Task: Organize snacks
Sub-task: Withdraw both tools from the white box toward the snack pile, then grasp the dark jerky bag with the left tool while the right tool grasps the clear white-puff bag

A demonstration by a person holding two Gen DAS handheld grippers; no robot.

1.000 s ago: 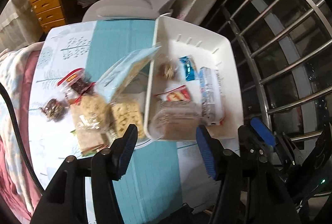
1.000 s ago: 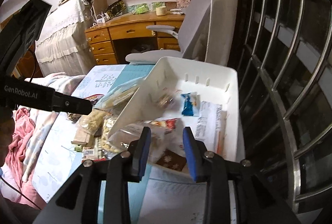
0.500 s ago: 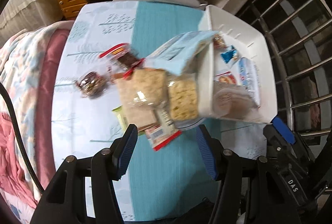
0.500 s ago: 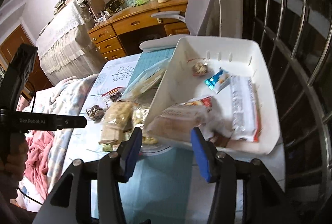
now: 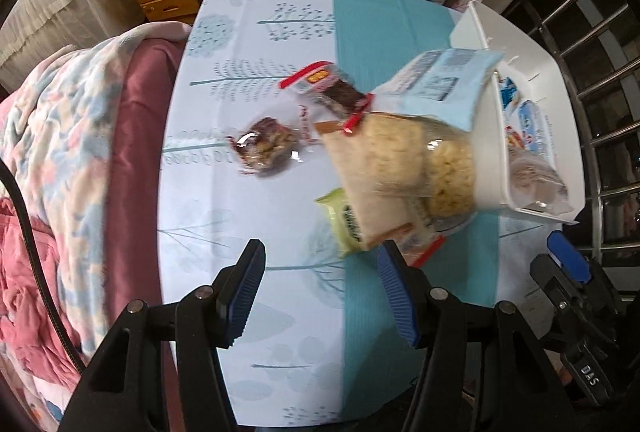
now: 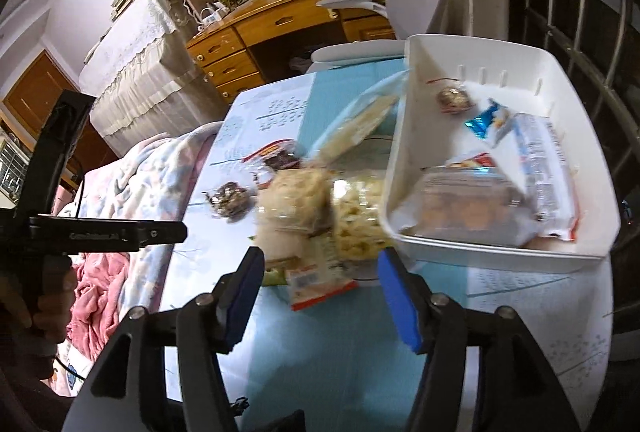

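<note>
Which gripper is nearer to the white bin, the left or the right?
Right. The right gripper hangs open just before the white bin; the left gripper, open too, sits further left, facing the loose snacks.

Left black two-finger gripper with blue ribbed pads [image 5: 320,292] is held level, jaws spread wide, nothing between them. Right black two-finger gripper with blue ribbed pads [image 6: 320,296] is likewise spread wide and empty, pointing forward and slightly down. In the right wrist view the left gripper's black body [image 6: 100,232] pokes in from the left edge, gripped by the person's left hand [image 6: 28,308] at its handle.
</note>
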